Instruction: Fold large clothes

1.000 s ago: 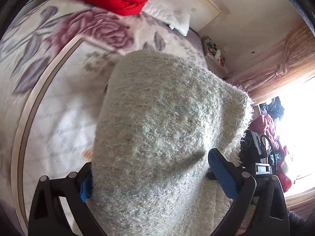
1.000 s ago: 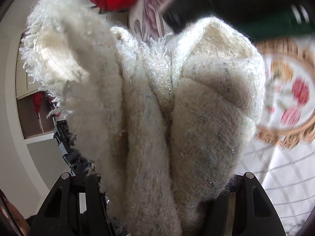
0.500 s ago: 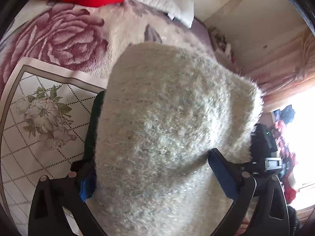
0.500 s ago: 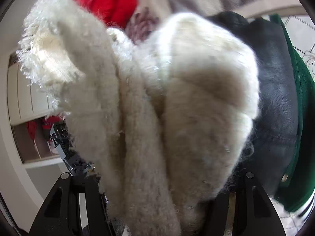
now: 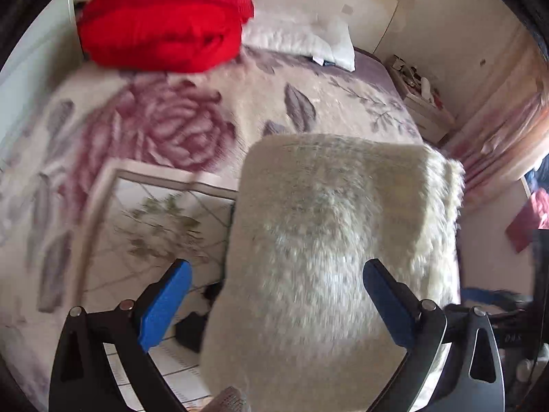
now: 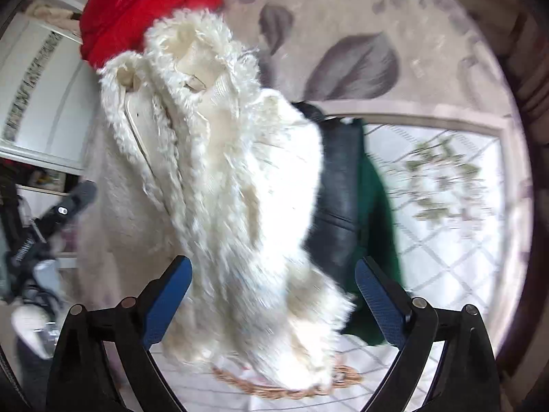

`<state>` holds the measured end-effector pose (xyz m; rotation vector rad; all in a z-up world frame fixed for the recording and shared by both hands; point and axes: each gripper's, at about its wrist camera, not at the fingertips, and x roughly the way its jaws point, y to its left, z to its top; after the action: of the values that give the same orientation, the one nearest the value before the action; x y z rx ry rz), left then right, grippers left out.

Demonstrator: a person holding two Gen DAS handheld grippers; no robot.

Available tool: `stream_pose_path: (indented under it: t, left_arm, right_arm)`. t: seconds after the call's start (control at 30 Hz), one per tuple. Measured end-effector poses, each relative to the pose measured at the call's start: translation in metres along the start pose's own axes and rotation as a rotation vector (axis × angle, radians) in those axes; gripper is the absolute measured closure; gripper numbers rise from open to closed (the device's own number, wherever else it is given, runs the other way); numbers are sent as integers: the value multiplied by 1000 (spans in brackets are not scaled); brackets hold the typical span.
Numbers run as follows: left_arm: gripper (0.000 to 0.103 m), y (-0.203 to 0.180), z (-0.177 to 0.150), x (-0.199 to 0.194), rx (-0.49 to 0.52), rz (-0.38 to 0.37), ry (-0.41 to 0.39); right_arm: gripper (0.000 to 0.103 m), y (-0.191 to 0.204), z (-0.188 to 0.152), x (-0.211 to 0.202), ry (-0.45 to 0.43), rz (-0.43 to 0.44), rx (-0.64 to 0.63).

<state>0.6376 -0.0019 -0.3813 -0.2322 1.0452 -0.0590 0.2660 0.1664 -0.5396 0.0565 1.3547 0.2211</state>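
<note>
Across the bed (image 5: 260,103), your right gripper (image 6: 272,300) is opening, fingers spread off the coat (image 6: 219,185) it pinched a moment ago, the left gripper (image 5: 278,304) likewise gaping, so this fold is set down.

Both grippers are angled steeply downward right now. The left gripper (image 5: 276,295) has its blue pads spread wide, the left pad clearly free in the air, the right one close against the fuzzy cream garment (image 5: 329,257), can't tell if it touches. The right gripper (image 6: 272,293) is opening its jaws, the same garment hanging between the pads, neither one pressing on it.
</note>
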Motion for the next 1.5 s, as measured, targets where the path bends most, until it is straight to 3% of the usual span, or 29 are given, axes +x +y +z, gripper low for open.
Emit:
stream_pose_path:
  t: [0.07, 0.13, 0.2, 0.23, 0.3, 0.47, 0.73, 1.13, 1.5]
  left_arm:
    - [1, -6, -14, -24, 18, 46, -25]
    - [1, -11, -30, -51, 28, 66, -48]
    - [1, -15, -46, -81, 35, 96, -73]
    - [1, -17, -53, -95, 38, 103, -85]
    - [1, -24, -67, -132, 41, 125, -114]
    - [1, -42, -94, -213, 53, 134, -162]
    - [1, -72, -140, -350, 111, 143, -250]
    - [1, -93, -199, -487, 115, 136, -310]
    - [1, -106, -219, -528, 105, 160, -326]
  right_arm:
    - [0, 12, -21, -24, -64, -153, -21]
    - [0, 14, -40, -44, -109, -217, -7]
    - [0, -2, -33, -115, -156, -272, 32]
    - [0, 7, -47, -139, -184, -299, 50]
    - [0, 26, -43, -212, -229, -348, 66]
    - [0, 55, -77, -332, -338, -413, 83]
    - [0, 101, -157, -519, -492, -437, 84]
    - [0, 124, -247, -680, -656, -462, 74]
    - [0, 123, -292, -743, -708, -430, 76]
